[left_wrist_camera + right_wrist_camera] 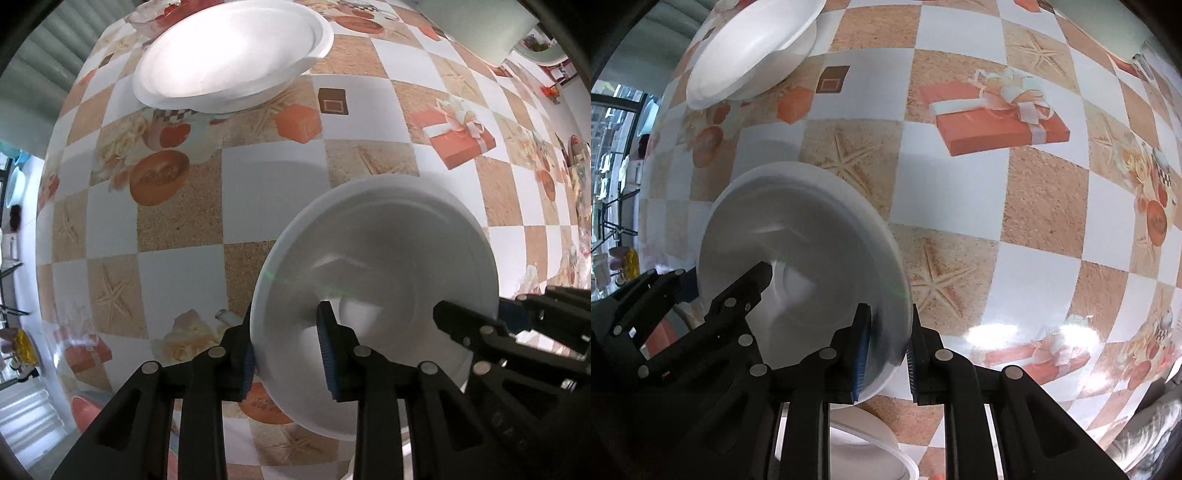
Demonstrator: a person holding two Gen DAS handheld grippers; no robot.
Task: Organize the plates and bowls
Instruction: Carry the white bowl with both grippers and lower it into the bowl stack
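A white bowl (380, 266) is held above the checkered tablecloth by both grippers at opposite rims. My left gripper (288, 354) straddles its left rim, one finger outside and one inside, shut on it. My right gripper (886, 350) grips the bowl's (801, 240) right rim the same way; it also shows in the left wrist view (476, 325). A stack of white plates (232, 55) lies at the far left of the table and shows in the right wrist view (753, 48) too. Another white bowl's rim (871, 450) sits below the right gripper.
The tablecloth (1015, 221) has orange and white squares with starfish and gift-box prints. A pale container (480, 26) stands at the far right edge. Shelves and a window lie beyond the table's left edge.
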